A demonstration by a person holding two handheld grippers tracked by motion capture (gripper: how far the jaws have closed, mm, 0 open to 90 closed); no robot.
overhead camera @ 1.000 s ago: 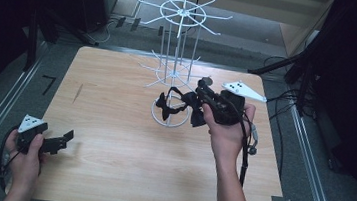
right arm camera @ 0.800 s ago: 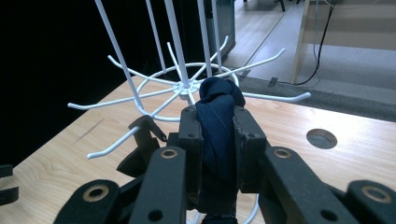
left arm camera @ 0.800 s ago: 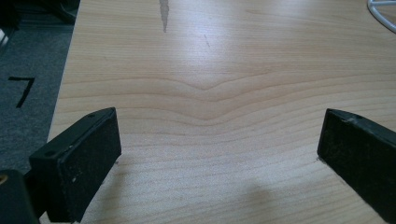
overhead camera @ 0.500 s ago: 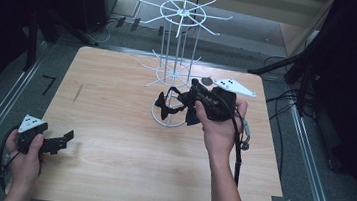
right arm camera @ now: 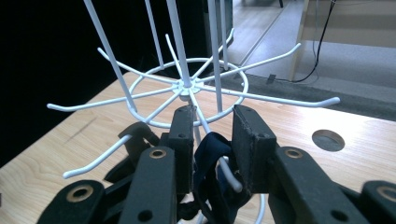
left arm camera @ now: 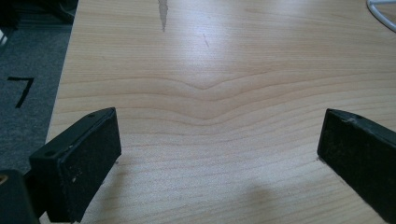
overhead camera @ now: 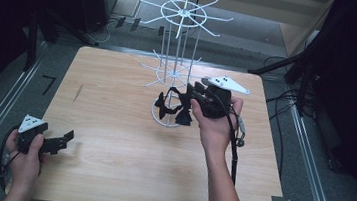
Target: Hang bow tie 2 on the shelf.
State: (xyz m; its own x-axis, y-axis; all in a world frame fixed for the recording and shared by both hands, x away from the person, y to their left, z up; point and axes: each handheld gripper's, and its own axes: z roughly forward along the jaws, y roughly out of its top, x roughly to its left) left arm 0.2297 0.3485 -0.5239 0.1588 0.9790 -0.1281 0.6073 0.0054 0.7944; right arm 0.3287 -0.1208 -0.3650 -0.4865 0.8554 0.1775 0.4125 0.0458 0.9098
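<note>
A tall white wire rack with spoked tiers is being borne by the pale wooden table, towards its far edge. The right gripper is being held just right of the rack's base ring, a dark blue band lying between its jaws against a lower spoke. The left gripper is being kept well apart, near and left of the rack.
</note>
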